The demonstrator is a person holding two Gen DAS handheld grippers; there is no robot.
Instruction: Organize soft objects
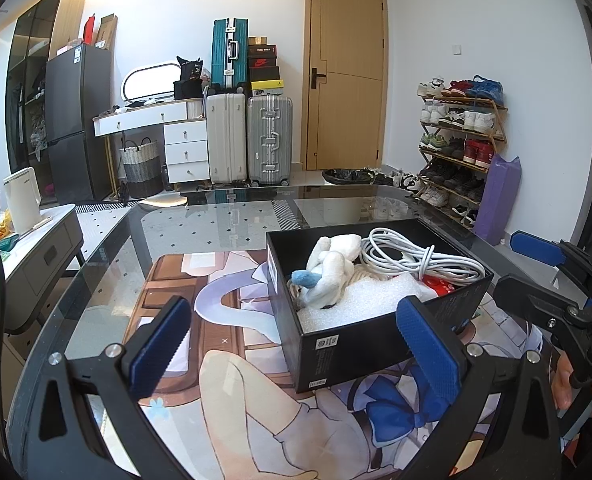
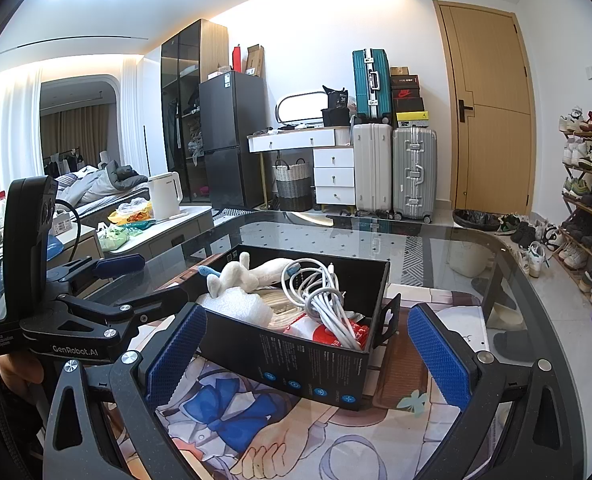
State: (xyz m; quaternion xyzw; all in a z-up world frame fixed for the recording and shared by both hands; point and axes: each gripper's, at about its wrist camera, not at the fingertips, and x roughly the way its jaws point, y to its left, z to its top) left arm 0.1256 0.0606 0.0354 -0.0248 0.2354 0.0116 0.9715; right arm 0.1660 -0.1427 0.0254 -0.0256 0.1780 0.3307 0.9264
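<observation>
An open black box (image 1: pixel 355 344) (image 2: pixel 296 360) stands on a printed mat on the glass table. Inside lie a white plush toy (image 1: pixel 331 268) (image 2: pixel 236 276) with a blue tip, a coiled white cable (image 1: pixel 411 256) (image 2: pixel 315 288), a white foam piece (image 1: pixel 359 300) (image 2: pixel 232 304) and a red-and-white packet (image 1: pixel 439 286) (image 2: pixel 323 334). My left gripper (image 1: pixel 296 352) (image 2: pixel 152 278) is open, just short of the box's near left corner. My right gripper (image 2: pixel 307 354) (image 1: pixel 511 264) is open too, facing the box's right side. Neither holds anything.
The printed mat (image 1: pixel 216 360) covers the near part of the glass table (image 1: pixel 216 224). A low cabinet with a white kettle (image 2: pixel 166 196) stands to the left. Suitcases (image 1: pixel 248 140), a door and a shoe rack (image 1: pixel 459 140) line the far wall.
</observation>
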